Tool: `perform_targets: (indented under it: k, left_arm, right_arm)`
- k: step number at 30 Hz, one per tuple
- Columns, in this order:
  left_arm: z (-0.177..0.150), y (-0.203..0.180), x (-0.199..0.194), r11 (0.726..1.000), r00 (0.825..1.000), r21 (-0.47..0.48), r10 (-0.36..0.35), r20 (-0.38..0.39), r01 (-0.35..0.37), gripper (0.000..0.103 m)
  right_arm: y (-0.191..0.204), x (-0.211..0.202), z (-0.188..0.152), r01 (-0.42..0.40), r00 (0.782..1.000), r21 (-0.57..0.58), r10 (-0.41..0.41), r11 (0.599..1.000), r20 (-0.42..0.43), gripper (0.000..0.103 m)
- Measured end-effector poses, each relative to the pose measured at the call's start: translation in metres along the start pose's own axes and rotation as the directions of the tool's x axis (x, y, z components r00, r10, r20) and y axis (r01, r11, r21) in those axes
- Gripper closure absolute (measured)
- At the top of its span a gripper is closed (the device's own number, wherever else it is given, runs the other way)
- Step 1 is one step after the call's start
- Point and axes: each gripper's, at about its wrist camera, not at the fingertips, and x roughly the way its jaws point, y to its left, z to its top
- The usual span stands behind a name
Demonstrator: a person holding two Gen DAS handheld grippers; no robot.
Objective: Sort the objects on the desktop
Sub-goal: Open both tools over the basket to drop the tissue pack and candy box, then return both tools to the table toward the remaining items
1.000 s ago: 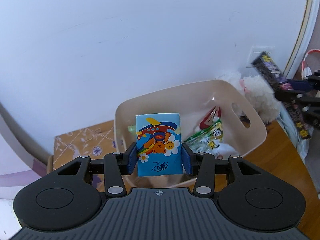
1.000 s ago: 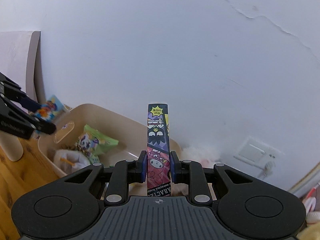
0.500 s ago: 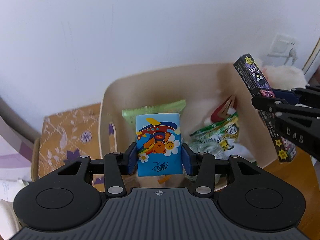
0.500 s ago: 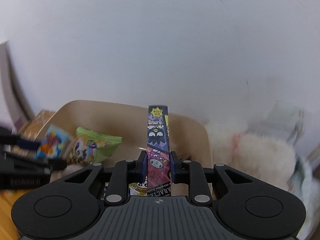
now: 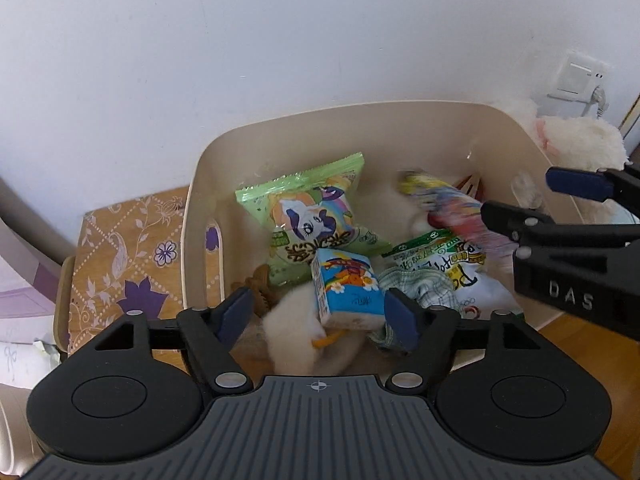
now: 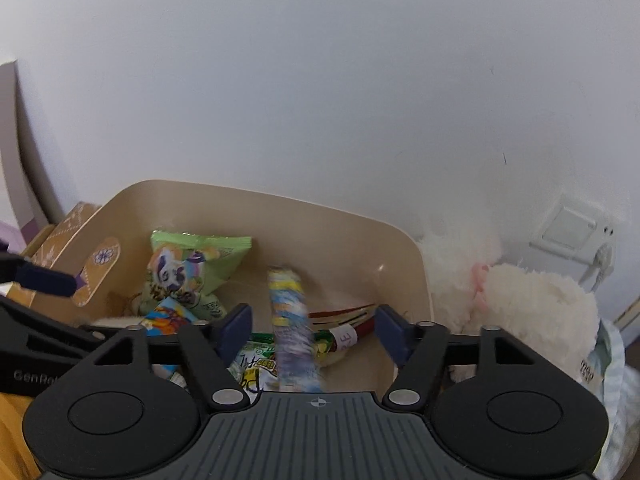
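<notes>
Soft, even daylight is seen; edges are bent by fisheye distortion. Inside the beige bin [image 5: 400,128], the long colourful packet [image 6: 290,328] is smeared by motion blur.

both wrist views look steeply down, close, into one bin [image 5: 320,128].

wall [image 5: 280,40]: plain white, hairline marks
socket [image 5: 576,78]: white, on the wall, cable plugged in
floor [image 5: 580,344]: wood, orange-brown
light: soft, even
</notes>
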Motion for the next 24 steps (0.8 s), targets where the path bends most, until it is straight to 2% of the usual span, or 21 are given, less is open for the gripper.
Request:
perform_targets:
  k: [3,5,7,14,18,24]
  left_arm:
    - [-0.005,0.002,-0.003,1.0,1.0,0.006,-0.004,0.005,0.004,0.027]
    - [-0.01,0.004,-0.007,1.0,1.0,0.016,-0.008,0.015,0.008,0.027]
    - [-0.016,0.007,-0.012,1.0,1.0,0.022,-0.007,0.022,0.006,0.027]
    - [-0.037,0.019,-0.031,0.999,0.999,-0.033,-0.008,0.041,0.01,0.026]
    - [-0.055,0.023,-0.046,0.999,0.998,-0.028,-0.032,0.061,0.034,0.026]
    - [-0.086,0.029,-0.057,0.997,0.999,-0.063,-0.034,0.029,0.036,0.026]
  right_arm:
    - [0.0,-0.013,-0.006,-0.017,1.0,-0.025,0.017,1.0,0.015,0.021]
    - [-0.001,-0.021,-0.012,-0.018,0.999,-0.04,0.019,0.999,0.029,0.013]
    - [-0.005,-0.029,-0.017,-0.02,0.999,-0.051,0.022,0.998,0.045,0.009]
    - [-0.026,-0.057,-0.046,-0.04,0.996,-0.015,0.041,0.999,0.08,0.001]
    - [-0.033,-0.072,-0.065,-0.053,0.995,-0.008,0.053,0.999,0.089,0.0]
    - [-0.041,-0.091,-0.098,-0.078,0.995,0.008,0.078,0.997,0.056,0.0]
